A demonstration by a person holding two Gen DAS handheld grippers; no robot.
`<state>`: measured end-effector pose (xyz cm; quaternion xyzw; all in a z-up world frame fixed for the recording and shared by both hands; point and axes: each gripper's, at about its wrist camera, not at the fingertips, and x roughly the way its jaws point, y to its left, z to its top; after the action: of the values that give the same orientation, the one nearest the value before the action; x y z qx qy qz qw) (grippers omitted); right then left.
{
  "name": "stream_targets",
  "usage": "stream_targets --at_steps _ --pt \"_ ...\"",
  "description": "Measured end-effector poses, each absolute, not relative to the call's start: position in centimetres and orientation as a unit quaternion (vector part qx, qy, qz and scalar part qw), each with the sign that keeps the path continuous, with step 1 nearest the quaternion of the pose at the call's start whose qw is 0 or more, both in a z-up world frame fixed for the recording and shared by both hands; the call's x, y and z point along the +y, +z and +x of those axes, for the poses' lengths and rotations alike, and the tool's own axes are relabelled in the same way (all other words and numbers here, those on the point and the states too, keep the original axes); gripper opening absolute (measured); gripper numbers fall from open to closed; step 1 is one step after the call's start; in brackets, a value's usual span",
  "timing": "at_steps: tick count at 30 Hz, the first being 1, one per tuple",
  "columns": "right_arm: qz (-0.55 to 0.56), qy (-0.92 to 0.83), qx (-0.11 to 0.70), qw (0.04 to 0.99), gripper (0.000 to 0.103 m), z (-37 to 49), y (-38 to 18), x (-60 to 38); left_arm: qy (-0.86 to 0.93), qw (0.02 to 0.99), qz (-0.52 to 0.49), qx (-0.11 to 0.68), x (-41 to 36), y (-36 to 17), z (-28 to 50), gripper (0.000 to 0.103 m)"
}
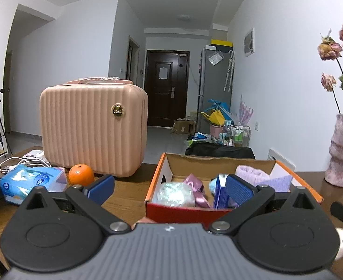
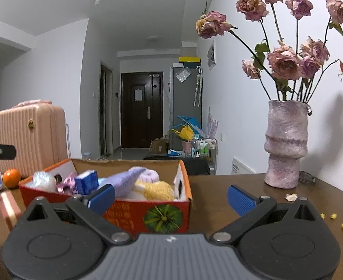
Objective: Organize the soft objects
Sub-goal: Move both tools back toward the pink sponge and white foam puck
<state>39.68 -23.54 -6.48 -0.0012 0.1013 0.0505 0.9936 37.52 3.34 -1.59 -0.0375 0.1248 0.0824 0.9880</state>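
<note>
Tabletop box (image 1: 218, 212) beyond left claw (image 1: 170, 190)

We see both views lit evenly by cool, soft indoor light. The vase (image 2: 285, 144) throws a faint shadow on the wall (image 2: 241, 116) behind it. Fisheye distortion bends the walls, corners vignette black, and the near gripper bodies look slightly soft.
</note>
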Motion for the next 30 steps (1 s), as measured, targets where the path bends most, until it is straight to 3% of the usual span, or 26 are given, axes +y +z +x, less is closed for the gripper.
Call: stream_targets --at_steps 18,30 --pt "-0.034 0.046 0.161 0.985 0.103 34.0 -7.9 -25.8 0.048 0.982 -0.003 0.181 4.0 -4.4 32.3 0.103" --pt "-0.042 0.02 0.227 0.973 0.103 37.7 -9.3 -26.5 0.051 0.978 -0.001 0.204 4.3 -5.3 32.7 0.103"
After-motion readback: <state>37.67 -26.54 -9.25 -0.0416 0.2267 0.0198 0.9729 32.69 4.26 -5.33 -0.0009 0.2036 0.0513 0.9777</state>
